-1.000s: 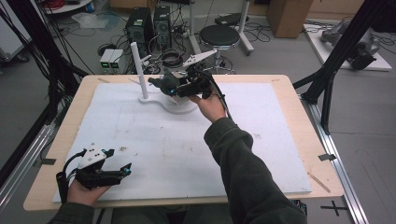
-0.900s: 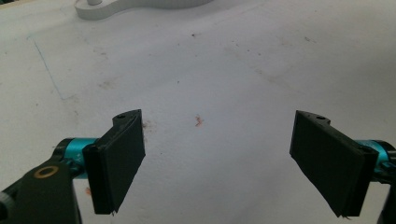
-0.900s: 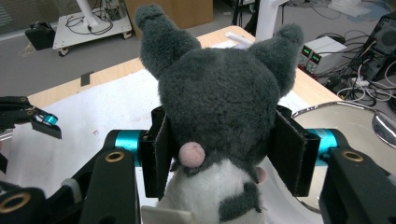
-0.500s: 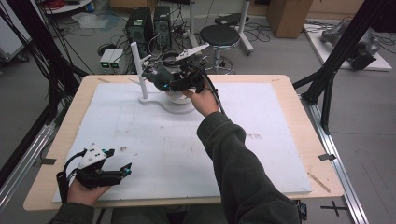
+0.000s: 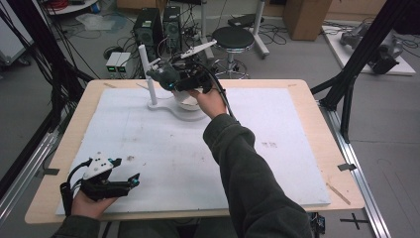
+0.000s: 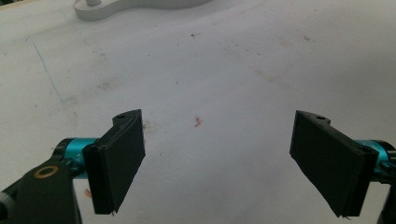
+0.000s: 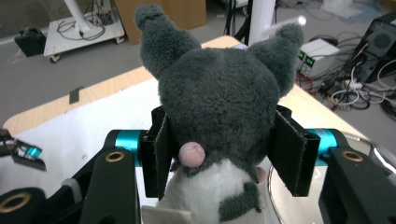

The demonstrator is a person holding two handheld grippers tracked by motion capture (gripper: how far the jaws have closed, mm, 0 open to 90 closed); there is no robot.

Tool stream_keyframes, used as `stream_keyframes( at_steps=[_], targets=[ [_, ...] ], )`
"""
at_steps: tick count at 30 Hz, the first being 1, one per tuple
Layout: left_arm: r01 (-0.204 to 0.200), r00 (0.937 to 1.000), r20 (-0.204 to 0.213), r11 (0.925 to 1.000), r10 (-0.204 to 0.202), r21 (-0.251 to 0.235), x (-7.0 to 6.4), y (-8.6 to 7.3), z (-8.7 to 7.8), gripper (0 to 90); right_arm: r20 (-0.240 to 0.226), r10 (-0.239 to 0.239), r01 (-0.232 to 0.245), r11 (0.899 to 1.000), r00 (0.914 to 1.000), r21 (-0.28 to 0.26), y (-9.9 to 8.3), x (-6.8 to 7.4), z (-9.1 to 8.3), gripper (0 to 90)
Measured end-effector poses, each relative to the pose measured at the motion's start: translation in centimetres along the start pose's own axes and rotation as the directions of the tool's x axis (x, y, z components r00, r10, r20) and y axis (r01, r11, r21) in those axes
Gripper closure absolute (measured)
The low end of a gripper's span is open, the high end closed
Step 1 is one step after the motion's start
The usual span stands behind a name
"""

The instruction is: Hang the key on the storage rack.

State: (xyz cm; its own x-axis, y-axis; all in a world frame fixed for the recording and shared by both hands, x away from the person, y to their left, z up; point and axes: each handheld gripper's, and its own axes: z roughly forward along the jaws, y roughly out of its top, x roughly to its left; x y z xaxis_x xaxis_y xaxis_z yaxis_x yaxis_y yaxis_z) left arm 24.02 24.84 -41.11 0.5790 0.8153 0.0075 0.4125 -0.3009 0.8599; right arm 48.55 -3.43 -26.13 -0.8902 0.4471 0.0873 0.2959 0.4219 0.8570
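**Open mat in front, crowded far edge**

The white mat (image 5: 277,163) on the table (image 5: 317,99) lies bare across its middle and right side, so a claw can pass freely there. The left claw (image 5: 130,181) rests at the near left corner with its jaws wide apart and only bare mat between them. The far edge is crowded: a white stand (image 5: 171,106) sits on the mat with an upright post (image 5: 147,74) at its left end. The right claw (image 5: 171,82), clamped on a grey plush toy (image 7: 224,93), hangs just beside that post and above the stand's round base, with the person's sleeve (image 5: 242,168) crossing the mat's middle.
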Motion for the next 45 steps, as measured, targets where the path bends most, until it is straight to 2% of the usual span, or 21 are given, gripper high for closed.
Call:
stream_keyframes(
  at_steps=[11, 16, 22, 32, 45],
  targets=[
    [-0.003, 1.0000, -0.004, 1.0000, 0.003, -0.002, 0.1, 0.0, 0.0, 18.2, 0.018, 0.010, -0.011, 0.999, 0.9998, 0.033, 1.3, 0.3, 1.7, 45.1],
    [0.002, 1.0000, -0.004, 1.0000, -0.002, -0.003, 0.1, 0.0, -0.1, 18.2, 0.038, -0.007, 0.006, 0.999, 0.9993, 0.032, 2.0, 0.6, 2.4, 45.1],
    [0.000, 1.0000, -0.003, 1.0000, 0.000, -0.002, 0.2, 0.0, -0.1, 18.2, 0.045, 0.016, -0.018, 0.999, 0.9988, 0.051, 1.7, 0.5, 3.3, 45.1],
    [0.002, 1.0000, -0.006, 1.0000, -0.002, -0.004, 0.2, -0.1, -0.1, 18.2, 0.069, 0.028, -0.033, 0.998, 0.9972, 0.063, 1.3, 0.2, 4.7, 45.1],
    [-0.003, 1.0000, -0.002, 1.0000, 0.003, -0.001, 0.2, -0.1, -0.1, 18.2, 0.091, 0.045, -0.052, 0.995, 0.9948, 0.080, 0.9, -0.1, 5.6, 44.9]
  ],
)
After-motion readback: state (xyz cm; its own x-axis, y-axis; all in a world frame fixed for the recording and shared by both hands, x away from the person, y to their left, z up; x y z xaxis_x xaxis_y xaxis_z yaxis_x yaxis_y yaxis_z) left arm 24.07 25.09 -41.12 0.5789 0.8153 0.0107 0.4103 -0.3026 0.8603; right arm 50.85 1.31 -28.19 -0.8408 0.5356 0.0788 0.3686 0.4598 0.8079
